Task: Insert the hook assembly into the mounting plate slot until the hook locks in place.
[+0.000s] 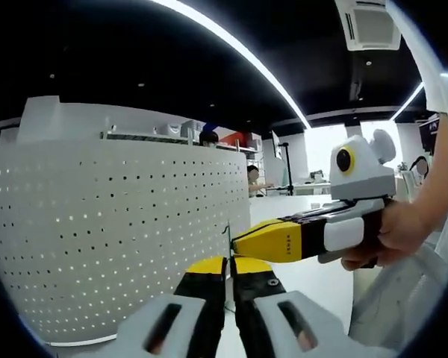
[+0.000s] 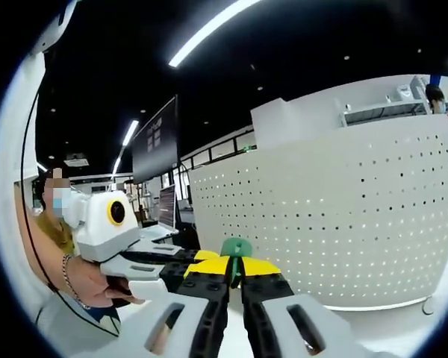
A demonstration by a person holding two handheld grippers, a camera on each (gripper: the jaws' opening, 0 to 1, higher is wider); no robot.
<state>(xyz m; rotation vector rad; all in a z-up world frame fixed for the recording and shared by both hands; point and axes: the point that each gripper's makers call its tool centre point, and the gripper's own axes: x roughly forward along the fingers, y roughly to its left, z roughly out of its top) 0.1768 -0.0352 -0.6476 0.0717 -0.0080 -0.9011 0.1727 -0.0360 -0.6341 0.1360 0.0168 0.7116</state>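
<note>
The mounting plate is a big white perforated panel (image 1: 112, 239), standing upright on the left of the left gripper view and on the right of the right gripper view (image 2: 343, 216). My right gripper (image 2: 232, 270) is shut on a small green piece of the hook assembly (image 2: 236, 247), a short way in front of the panel. My left gripper (image 1: 228, 262) has its yellow-tipped jaws closed on a thin dark wire (image 1: 227, 235) that rises from between them. The right gripper (image 1: 243, 242) reaches in from the right, and its tip meets that wire. The left gripper (image 2: 198, 259) comes in from the left.
A hand (image 1: 399, 231) holds the right gripper and another hand (image 2: 89, 287) holds the left one. A white tabletop (image 1: 313, 276) runs below the panel. Behind are shelves, monitors (image 2: 155, 142), seated people (image 1: 209, 138) and ceiling light strips.
</note>
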